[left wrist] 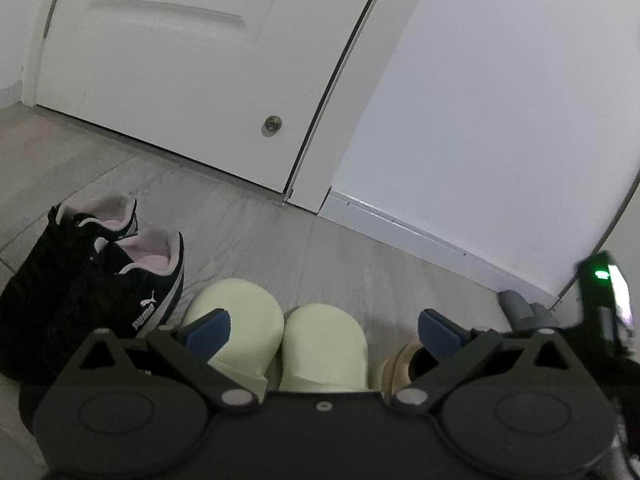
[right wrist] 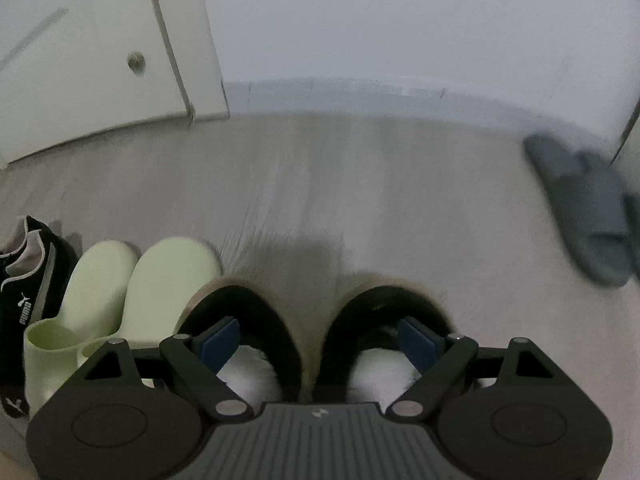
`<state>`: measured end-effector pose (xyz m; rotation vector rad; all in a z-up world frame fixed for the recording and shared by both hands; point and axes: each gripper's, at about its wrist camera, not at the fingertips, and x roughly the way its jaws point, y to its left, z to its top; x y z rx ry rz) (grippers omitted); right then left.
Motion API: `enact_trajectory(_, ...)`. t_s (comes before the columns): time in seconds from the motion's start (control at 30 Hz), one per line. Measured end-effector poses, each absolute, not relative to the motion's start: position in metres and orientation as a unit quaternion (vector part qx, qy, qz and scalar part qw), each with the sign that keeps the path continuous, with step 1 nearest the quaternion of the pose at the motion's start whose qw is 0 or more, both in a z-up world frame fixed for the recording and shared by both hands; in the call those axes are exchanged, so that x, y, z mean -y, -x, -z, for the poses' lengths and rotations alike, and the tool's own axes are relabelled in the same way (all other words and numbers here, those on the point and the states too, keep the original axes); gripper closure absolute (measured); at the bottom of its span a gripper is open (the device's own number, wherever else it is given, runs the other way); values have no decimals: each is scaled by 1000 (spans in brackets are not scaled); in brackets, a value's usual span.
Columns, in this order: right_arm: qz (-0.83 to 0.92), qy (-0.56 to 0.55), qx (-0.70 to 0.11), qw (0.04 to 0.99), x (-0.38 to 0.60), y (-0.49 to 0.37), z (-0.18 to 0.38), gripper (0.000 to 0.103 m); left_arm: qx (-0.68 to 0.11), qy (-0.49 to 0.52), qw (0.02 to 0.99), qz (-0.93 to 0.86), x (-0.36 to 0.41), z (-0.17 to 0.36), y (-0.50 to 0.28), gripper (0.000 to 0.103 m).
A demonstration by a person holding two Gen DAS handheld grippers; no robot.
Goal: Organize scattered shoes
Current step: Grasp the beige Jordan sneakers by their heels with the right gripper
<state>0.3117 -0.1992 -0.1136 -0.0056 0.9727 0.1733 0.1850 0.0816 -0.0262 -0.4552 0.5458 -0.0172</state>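
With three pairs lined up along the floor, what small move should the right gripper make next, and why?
Probably swing the right gripper, jaws open and empty, toward the grey slippers. They lie apart near the wall, while the black sneakers, green slides and fur-lined slippers already sit side by side in a row.

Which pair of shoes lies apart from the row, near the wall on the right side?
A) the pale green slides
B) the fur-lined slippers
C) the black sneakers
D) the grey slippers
D: in the right wrist view the grey slippers lie alone by the wall, while the black sneakers, pale green slides and fur-lined slippers stand side by side.
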Motion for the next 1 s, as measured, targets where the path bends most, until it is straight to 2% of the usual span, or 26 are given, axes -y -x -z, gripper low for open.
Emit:
enact_trajectory(0.2, -54, 23, -521, 851, 175, -347, 136, 14, -269, 265, 926, 0, -94, 34, -196, 1)
enact_trajectory(0.33, -37, 8, -498, 866, 172, -349, 159, 20, -263, 292, 920, -3, -102, 37, -197, 1)
enact_trajectory(0.53, -33, -15, -377, 926, 180, -304, 154, 33, -248, 288, 925, -6, -103, 34, -194, 1)
enact_trajectory(0.8, -19, -37, -215, 976, 208, -227, 119, 41, -206, 265, 942, -9, -96, 26, -180, 1)
enact_trajectory(1.0, 35, -64, -113, 991, 234, -176, 75, 42, -178, 247, 952, -16, -93, 24, -165, 1)
